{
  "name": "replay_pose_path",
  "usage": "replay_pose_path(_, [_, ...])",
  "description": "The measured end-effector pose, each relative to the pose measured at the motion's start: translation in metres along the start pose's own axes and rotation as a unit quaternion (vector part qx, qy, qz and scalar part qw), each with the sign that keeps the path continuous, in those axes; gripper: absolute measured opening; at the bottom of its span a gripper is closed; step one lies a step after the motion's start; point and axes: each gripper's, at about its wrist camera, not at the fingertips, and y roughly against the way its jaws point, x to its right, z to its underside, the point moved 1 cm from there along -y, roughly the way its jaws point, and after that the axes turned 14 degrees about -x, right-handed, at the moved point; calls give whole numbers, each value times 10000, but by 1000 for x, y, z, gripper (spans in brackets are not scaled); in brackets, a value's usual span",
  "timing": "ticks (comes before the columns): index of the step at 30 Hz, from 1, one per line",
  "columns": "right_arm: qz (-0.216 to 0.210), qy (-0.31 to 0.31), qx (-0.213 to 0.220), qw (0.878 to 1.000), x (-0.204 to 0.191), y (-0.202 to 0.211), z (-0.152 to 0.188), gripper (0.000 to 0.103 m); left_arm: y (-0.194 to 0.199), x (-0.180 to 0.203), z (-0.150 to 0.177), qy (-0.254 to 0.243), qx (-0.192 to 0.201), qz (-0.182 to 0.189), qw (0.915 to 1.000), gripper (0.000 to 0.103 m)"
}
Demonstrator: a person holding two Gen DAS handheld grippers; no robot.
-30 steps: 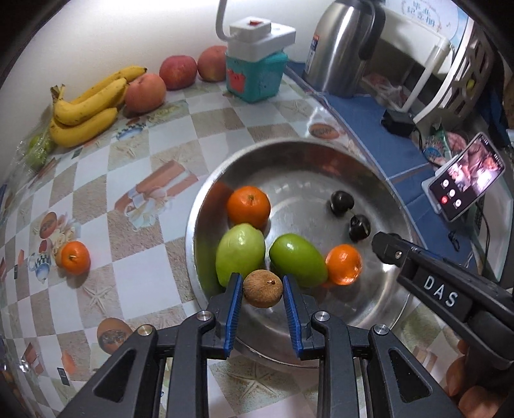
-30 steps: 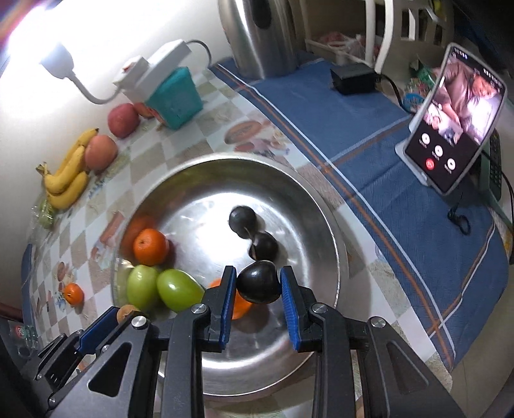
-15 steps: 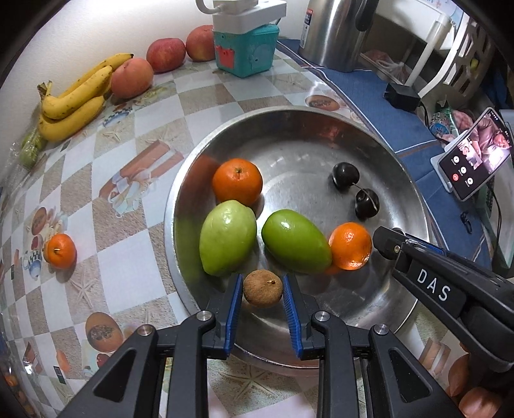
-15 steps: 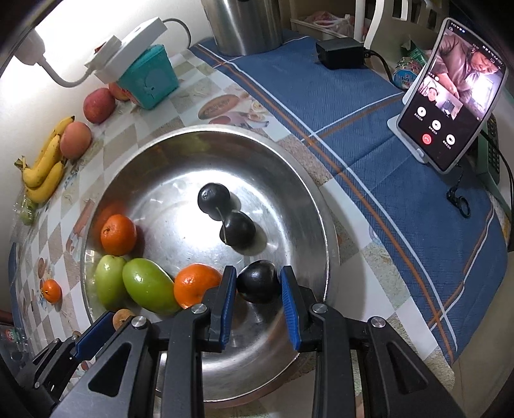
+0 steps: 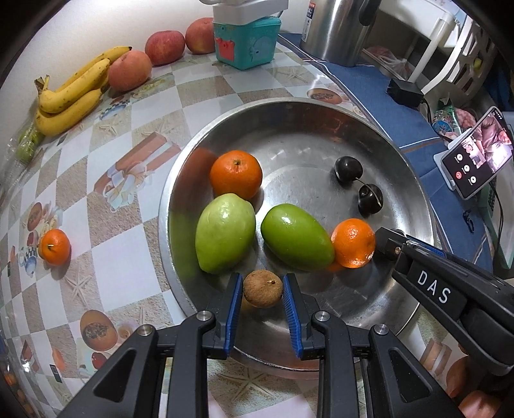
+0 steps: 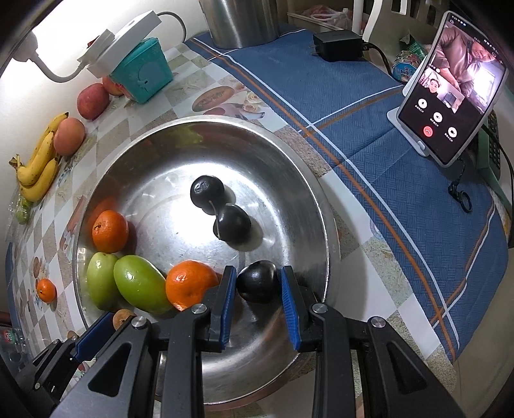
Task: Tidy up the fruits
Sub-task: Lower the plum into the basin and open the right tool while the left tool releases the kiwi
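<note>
A steel bowl (image 5: pixel 289 119) holds two green fruits (image 5: pixel 225 233), two oranges (image 5: pixel 236 173) and two dark plums (image 5: pixel 348 167). My left gripper (image 5: pixel 261 291) is low inside the bowl's near edge, and a small brown fruit (image 5: pixel 262 293) sits between its pads with small gaps on both sides. My right gripper (image 6: pixel 257 283) is low inside the bowl (image 6: pixel 154 151) with a dark plum (image 6: pixel 257 281) between its pads, a gap showing on the left side. The right gripper's body (image 5: pixel 433 289) shows at the right of the left wrist view.
On the checkered tablecloth lie bananas (image 5: pixel 70 96), a peach (image 5: pixel 128 70), two apples (image 5: pixel 165 46) and a loose orange (image 5: pixel 54 247). A teal box (image 5: pixel 245 40), a steel kettle (image 5: pixel 337 29) and a phone on a stand (image 6: pixel 449 96) stand behind and to the right.
Both grippers have come down into the bowl with their fruits. Their jaws have spread a little, so gaps now show beside the brown fruit and the plum.
</note>
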Motion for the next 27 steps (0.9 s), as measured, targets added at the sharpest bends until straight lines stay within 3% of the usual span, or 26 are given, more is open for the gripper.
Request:
replay_pose_path(21, [51,34,348,9994,-4,23,-1,34,17,-5,2,-10,118,108,9999,30])
replay_pose_path(27, [38,111,422,9990,-9,30,-1,34,28,-19,2,221,219,149,9994,30])
